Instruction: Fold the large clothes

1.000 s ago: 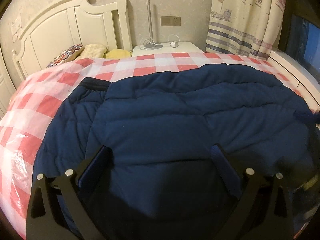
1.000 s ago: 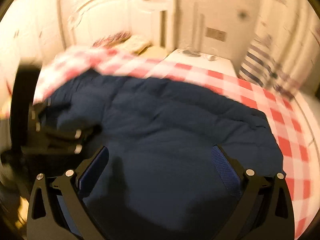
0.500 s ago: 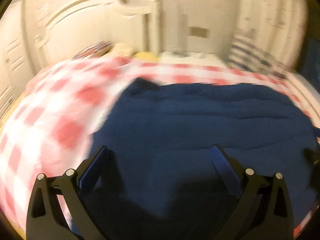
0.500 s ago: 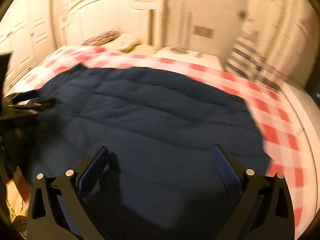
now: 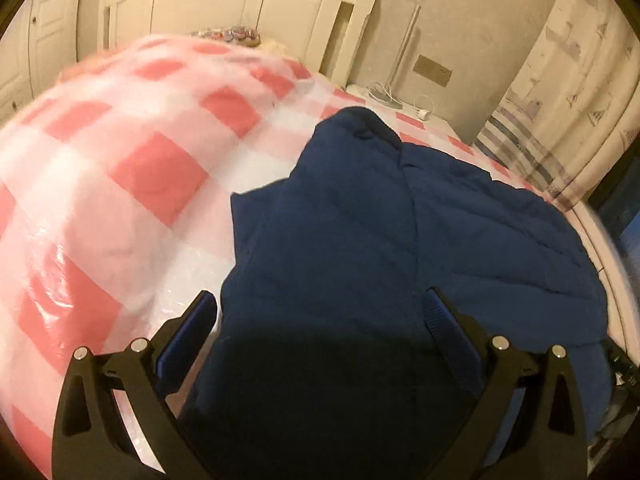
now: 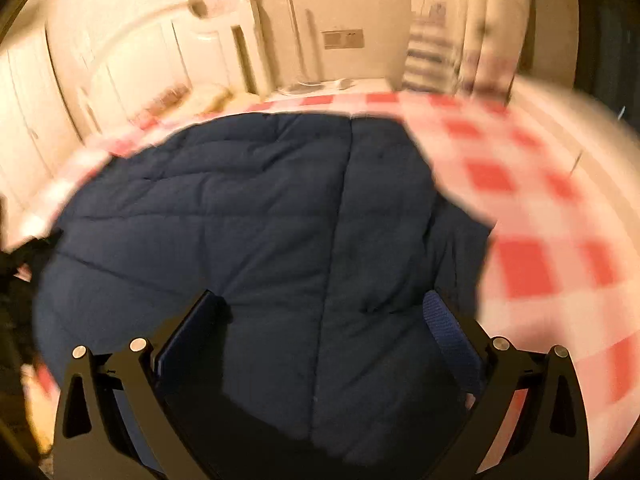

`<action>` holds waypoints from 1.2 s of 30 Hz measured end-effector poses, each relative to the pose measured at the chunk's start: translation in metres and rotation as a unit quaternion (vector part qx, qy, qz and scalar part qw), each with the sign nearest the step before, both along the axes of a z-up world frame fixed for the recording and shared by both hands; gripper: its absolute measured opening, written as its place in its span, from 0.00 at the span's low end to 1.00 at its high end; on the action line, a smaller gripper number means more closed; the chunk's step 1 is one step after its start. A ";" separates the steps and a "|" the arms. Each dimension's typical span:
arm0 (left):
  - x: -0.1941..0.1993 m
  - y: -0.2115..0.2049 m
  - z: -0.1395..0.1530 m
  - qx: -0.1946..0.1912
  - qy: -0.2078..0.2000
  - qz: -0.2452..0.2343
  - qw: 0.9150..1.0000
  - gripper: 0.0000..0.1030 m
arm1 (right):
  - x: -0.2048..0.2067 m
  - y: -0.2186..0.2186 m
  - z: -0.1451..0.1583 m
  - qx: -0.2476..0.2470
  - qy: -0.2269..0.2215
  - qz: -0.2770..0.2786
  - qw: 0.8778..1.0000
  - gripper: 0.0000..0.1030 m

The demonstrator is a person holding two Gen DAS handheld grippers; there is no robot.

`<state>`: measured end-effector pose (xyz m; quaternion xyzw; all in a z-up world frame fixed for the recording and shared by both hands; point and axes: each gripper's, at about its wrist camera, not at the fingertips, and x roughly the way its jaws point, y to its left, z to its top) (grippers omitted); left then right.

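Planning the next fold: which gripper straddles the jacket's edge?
The left gripper: one jaw is over the checked cover, the other over the navy jacket. The right gripper has only jacket between its jaws.

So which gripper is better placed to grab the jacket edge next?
Left. The left gripper is open right at the jacket's side edge on the bedcover; the right gripper is open over mid-jacket.

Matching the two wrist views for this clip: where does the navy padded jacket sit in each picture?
Left wrist: navy padded jacket fills centre and right, checked bedspread to its left.
Right wrist: jacket fills centre and left, bedspread to its right.
Shared landmark: white headboard.
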<state>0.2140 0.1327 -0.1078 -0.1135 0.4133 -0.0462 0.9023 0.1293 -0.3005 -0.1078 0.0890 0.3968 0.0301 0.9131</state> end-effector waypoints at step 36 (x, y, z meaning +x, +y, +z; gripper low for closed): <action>-0.098 -0.095 0.027 0.163 -0.092 -0.058 0.981 0.98 | -0.052 0.108 0.028 -0.137 -0.062 0.082 0.985 0.95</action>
